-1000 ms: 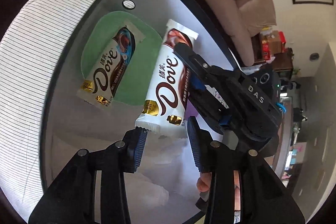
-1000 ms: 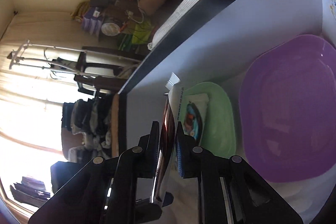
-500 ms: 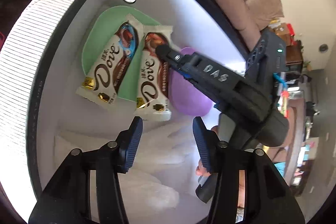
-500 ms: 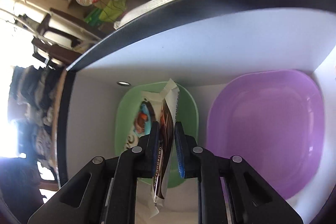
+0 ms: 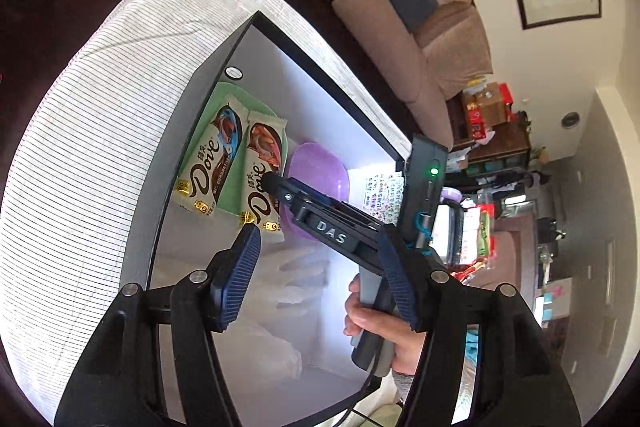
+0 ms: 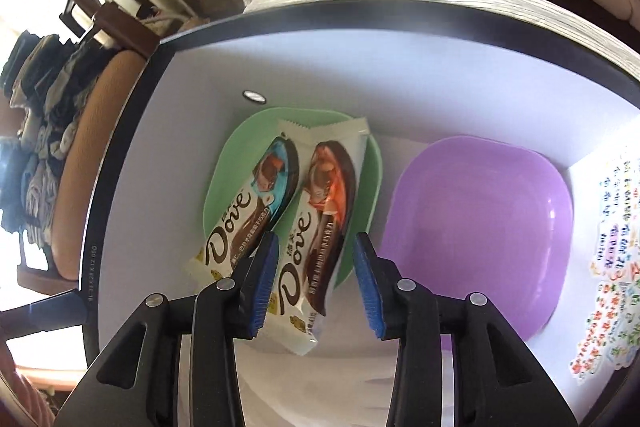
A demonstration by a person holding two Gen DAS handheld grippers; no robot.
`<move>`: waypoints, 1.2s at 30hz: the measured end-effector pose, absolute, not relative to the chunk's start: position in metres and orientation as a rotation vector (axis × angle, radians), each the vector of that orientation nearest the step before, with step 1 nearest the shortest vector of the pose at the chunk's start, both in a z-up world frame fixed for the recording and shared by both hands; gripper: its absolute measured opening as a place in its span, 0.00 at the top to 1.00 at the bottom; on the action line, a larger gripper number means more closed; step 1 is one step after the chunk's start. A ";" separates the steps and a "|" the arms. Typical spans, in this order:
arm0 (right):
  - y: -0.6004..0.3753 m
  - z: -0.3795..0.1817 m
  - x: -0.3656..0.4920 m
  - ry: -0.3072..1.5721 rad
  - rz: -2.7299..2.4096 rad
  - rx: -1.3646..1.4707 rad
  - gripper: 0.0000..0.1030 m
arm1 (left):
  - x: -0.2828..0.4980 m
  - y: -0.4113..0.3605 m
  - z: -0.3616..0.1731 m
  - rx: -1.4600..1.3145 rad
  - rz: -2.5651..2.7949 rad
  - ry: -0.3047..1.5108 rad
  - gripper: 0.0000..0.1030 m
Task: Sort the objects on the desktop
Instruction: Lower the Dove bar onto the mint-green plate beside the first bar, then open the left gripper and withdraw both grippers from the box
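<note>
Two white Dove chocolate bars lie side by side on the green plate [image 6: 256, 131]: a blue-marked bar [image 6: 248, 211] on the left and an orange-marked bar [image 6: 320, 219] on the right, both overhanging the plate's near rim. My right gripper [image 6: 316, 279] straddles the near end of the orange bar; its jaws are opening and the blue pads [image 6: 264, 275] stand clear of the wrapper. In the left wrist view the same right gripper [image 5: 276, 185] points down at the orange bar [image 5: 262, 171]. My left gripper [image 5: 320, 267] hangs back from the plates, its jaws opening with nothing between them.
An empty purple plate [image 6: 480, 227] sits right of the green one. A colourful sticker sheet [image 6: 612, 247] lies at the far right. Crumpled clear plastic [image 5: 280, 307] lies on the white board near me. The board has a black rim [image 6: 360, 15] and rests on striped cloth [image 5: 100, 147].
The right gripper turned the orange bar from on edge to flat beside the blue bar on the green plate, then opened off it. The left gripper pulled back, rose and opened wider.
</note>
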State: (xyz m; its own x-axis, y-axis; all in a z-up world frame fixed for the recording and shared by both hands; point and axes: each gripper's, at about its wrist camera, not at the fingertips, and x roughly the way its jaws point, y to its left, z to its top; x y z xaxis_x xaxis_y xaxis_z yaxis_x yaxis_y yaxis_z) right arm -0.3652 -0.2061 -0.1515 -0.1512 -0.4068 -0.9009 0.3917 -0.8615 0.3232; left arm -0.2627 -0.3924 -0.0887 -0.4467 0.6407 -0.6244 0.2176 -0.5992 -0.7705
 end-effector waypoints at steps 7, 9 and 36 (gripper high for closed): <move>-0.230 -0.160 -0.358 0.069 -2.053 1.641 0.62 | -0.274 -0.391 -0.098 -1.466 2.102 -1.221 0.42; -0.231 -0.158 -0.360 0.082 -2.065 1.648 0.62 | -0.274 -0.391 -0.100 -1.463 2.082 -1.238 0.42; -0.149 -0.060 -0.283 0.308 -2.142 1.182 0.00 | -0.201 -0.310 -0.024 -1.413 2.530 -0.746 0.00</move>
